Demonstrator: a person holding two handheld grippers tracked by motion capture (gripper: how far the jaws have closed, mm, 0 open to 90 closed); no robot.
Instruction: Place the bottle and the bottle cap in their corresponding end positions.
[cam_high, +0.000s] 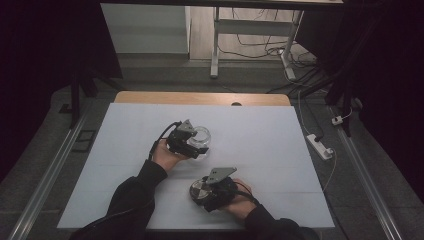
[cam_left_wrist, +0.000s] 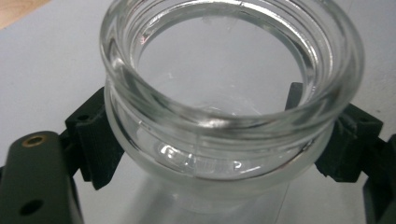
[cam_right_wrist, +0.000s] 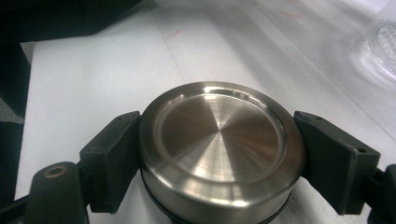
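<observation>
Tabletop (cam_high: 260, 130), white, mid-frame. Jar (cam_left_wrist: 224, 93), clear glass, open mouth, centre frame, left claw (cam_high: 196, 144) clamped below its threaded rim. Lid (cam_right_wrist: 219, 140), steel, lower centre, right claw (cam_high: 204, 192) clamped on its edge. Jar and lid apart. Likely step: lid off or about to go on. Capping would need the lid centred level over the mouth.

Inventory by count:
- Clear glass jar (cam_high: 201, 139), open-mouthed: one, centre of the high view.
- Round brushed-metal lid (cam_high: 198, 190): one, lower centre.
- Handheld two-jaw grippers: two, left gripper (cam_high: 192, 147) and right gripper (cam_high: 204, 196).
- White table (cam_high: 260, 150): one.
- White power strip (cam_high: 320, 146) on the floor: one, right of frame.
</observation>
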